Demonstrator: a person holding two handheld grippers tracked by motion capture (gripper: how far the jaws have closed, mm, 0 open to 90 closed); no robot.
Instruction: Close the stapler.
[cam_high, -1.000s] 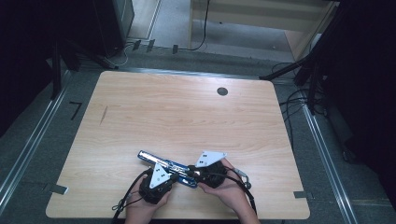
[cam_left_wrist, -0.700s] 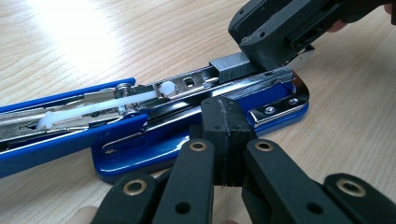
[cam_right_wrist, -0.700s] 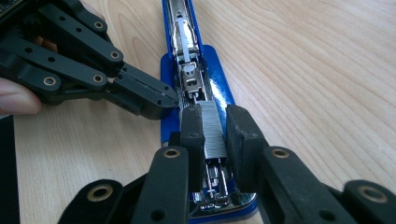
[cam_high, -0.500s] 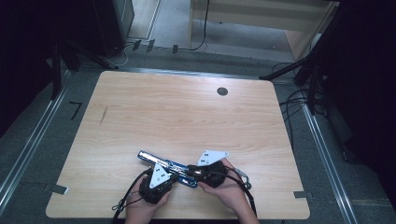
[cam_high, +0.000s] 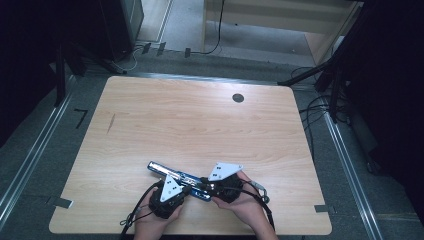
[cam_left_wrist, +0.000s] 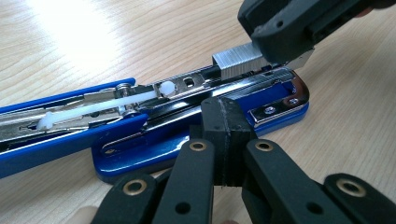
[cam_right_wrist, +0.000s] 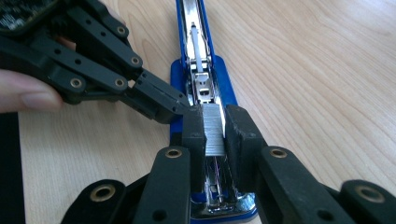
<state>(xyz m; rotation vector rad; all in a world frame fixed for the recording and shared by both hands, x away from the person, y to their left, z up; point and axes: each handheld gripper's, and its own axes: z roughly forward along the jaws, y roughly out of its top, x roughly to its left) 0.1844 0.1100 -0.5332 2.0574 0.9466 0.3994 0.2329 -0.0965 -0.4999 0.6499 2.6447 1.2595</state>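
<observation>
Here, at the bottom middle of the high view, the two hands sit just as they did a second ago; nothing on the bench (cam_high: 200, 120) has shifted between the earlier pictures and this one. The left claw (cam_high: 186, 189) is fully closed, its pads pressed together with nothing between them and their tips resting against the side of the blue stapler (cam_high: 175, 175), as the left gripper view shows at centre frame (cam_left_wrist: 224, 135). The right claw (cam_high: 202, 187) grips a strip of staples (cam_right_wrist: 214, 128), one pad on each side, holding it over the stapler's open metal channel (cam_right_wrist: 201, 84); its grip has hardly changed. In the left gripper view the same strip (cam_left_wrist: 236, 60) sits at upper right, just above the channel's end. Farther off, the stapler's opened blue arm (cam_high: 160, 168) stretches toward the left, lying flat. Beyond it, the wood stays bare up to the dark round grommet (cam_high: 238, 98) at the upper right.
</observation>
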